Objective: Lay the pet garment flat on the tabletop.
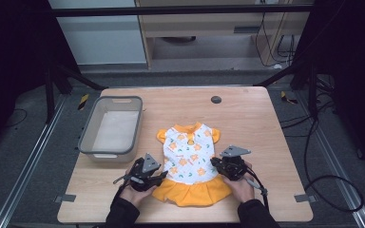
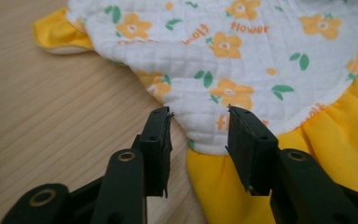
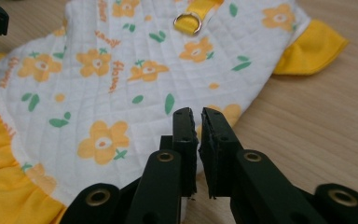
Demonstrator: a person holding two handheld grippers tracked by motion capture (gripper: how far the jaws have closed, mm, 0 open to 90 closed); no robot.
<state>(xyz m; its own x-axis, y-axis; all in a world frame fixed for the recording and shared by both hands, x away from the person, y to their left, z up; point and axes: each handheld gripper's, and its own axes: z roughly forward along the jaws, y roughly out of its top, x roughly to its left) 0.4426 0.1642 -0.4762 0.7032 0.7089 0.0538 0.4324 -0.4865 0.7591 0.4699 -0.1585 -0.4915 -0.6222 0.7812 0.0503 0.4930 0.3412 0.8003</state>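
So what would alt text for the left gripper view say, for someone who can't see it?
An open black claw sits at the edge of a small dress, white with orange flowers and a yellow skirt. The dress lies flat on a wooden table.

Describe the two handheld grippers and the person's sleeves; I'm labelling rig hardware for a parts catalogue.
Both the left gripper and the right gripper are black, each topped by a grey three-cornered plate. Their two flat black jaws sit on arms with round brass-coloured rivets. A dark cable trails from each. The person wears dark sleeves.
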